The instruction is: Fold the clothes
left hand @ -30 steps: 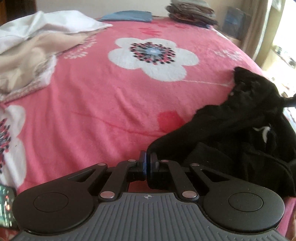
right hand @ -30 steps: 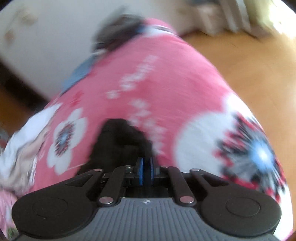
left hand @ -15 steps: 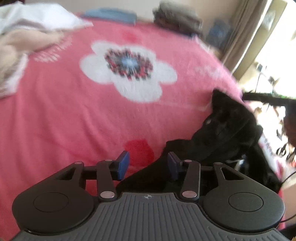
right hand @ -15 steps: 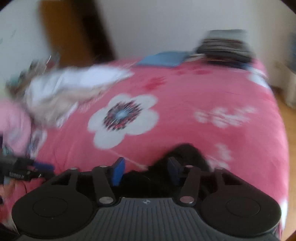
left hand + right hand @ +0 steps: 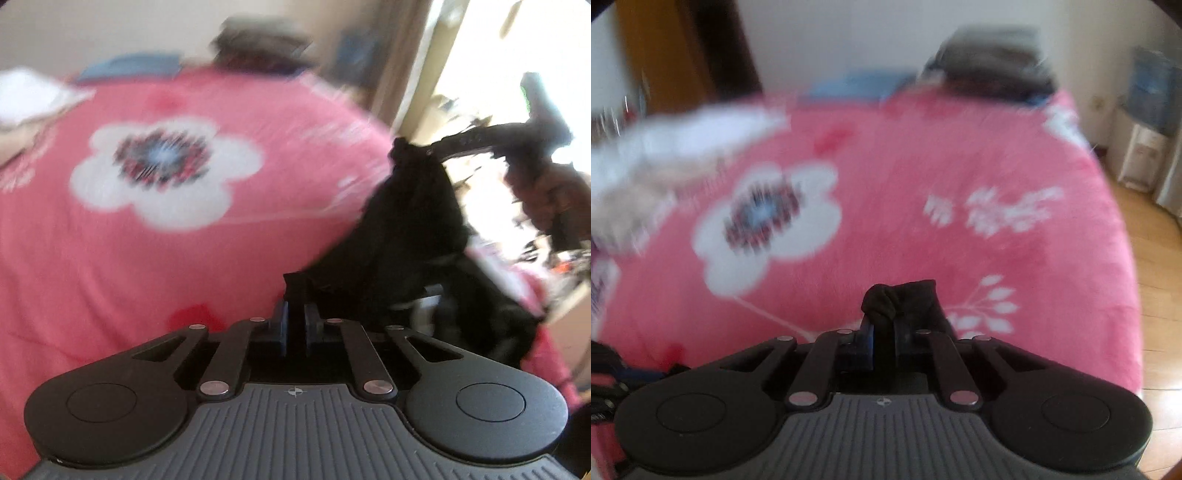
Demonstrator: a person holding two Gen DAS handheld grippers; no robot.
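Beyond left gripper [image 5: 294, 317]: right gripper [image 5: 421, 147].

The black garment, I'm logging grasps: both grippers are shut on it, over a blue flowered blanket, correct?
Not quite: the blanket is pink with white flowers, as the right wrist view shows. The left gripper and right gripper are each shut on the black garment.

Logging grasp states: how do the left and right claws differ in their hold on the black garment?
The left claw pinches a flat edge of the black garment; the right claw grips a bunched knot. The left claw's end sits low, the right claw's raised. Both are shut on fabric.
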